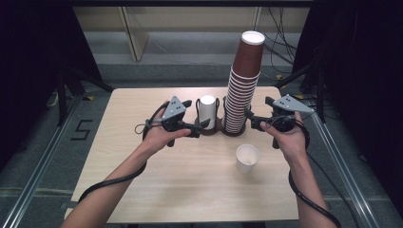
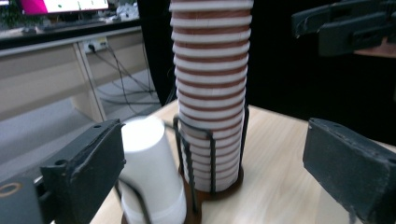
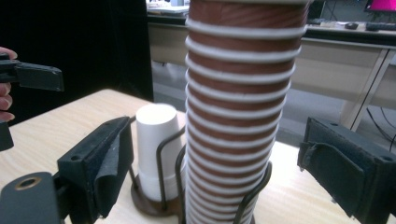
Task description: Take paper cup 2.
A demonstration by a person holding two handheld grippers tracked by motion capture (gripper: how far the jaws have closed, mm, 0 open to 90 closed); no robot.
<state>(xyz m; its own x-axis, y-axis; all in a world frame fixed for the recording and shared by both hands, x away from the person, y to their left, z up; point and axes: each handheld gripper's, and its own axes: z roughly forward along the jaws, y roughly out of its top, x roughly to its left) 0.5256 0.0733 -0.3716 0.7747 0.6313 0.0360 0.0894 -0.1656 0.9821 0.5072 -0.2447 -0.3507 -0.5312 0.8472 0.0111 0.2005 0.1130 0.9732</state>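
Observation:
A tall stack of brown paper cups point(image 1: 242, 90) stands in a dark wire holder point(image 1: 219, 129) at the back middle of the table. Beside it, on the left, the same holder carries upside-down white cups point(image 1: 207, 111). My left gripper point(image 1: 199, 112) is open, level with the white cups and just to their left. My right gripper point(image 1: 257, 108) is open just right of the brown stack. In the left gripper view, the white cups point(image 2: 152, 172) sit by the left jaw and the brown stack point(image 2: 210, 93) stands ahead. The right gripper view has the brown stack point(image 3: 238, 116) between its wide jaws, untouched.
A single white cup point(image 1: 247, 157) stands upright, mouth up, on the wooden table point(image 1: 142, 156) in front of the right hand. Black frames and rails flank the table. Desks and cables lie beyond its far edge.

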